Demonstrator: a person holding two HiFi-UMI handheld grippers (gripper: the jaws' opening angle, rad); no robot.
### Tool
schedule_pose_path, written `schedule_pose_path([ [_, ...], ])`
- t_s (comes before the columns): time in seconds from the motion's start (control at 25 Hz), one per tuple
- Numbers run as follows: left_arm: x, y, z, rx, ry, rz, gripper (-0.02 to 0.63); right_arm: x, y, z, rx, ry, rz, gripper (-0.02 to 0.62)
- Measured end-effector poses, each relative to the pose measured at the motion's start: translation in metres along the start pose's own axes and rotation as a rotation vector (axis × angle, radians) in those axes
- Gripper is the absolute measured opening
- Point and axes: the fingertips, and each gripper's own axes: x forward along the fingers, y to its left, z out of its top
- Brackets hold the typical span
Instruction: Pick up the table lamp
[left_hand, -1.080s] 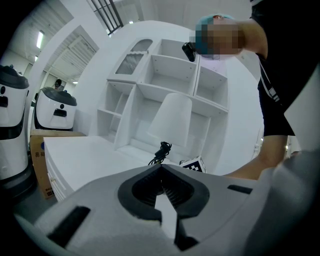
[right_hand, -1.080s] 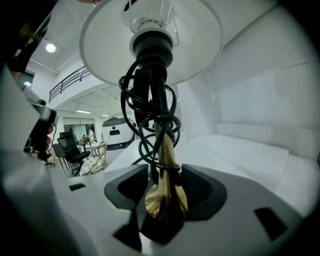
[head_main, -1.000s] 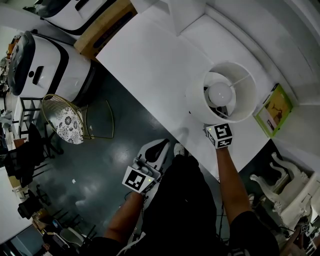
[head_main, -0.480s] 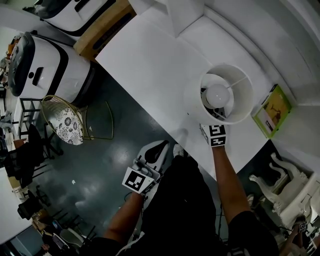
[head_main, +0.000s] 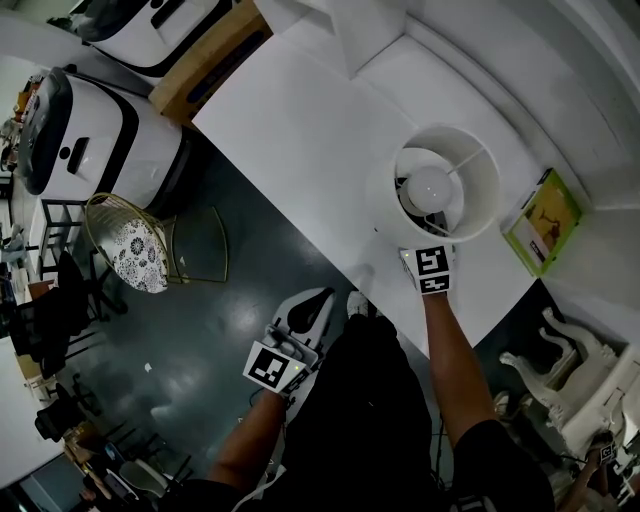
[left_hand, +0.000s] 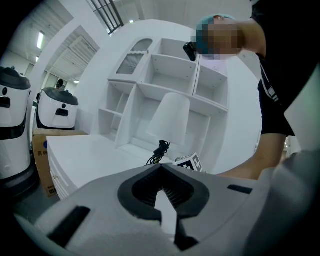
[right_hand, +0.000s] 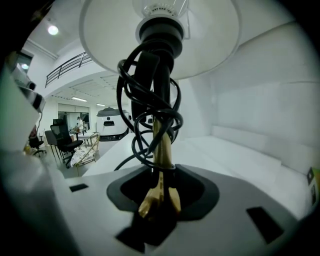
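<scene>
Right gripper jaws have just been closing and clamp the table lamp stem near the white desk front edge. Left gripper, jaws together, hangs over the dark floor.

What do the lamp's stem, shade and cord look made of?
The stem looks like pale wood: tan, matte. The shade is white and matte, fabric or plastic, can't tell. The cord looks like black rubbery plastic with slight sheen.

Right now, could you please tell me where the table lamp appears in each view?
Head view: table lamp upper right, shade seen from above.
Left gripper view: centre, shade before the shelves.
Right gripper view: centre, stem upright, shade at top.
Shared landmark: the white table under it.
</scene>
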Motion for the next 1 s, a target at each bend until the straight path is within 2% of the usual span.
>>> schedule_pose_path([
  [0.4,-0.01,0.009,-0.005,-0.004,0.005,0.023,0.018,-0.009,0.007,0.012,0.003,-0.016,0.031,0.15],
  [1.0,-0.006,-0.004,0.021,0.014,-0.036,-0.003,0.018,-0.041,0.001,0.011,0.018,0.018,0.014,0.15],
])
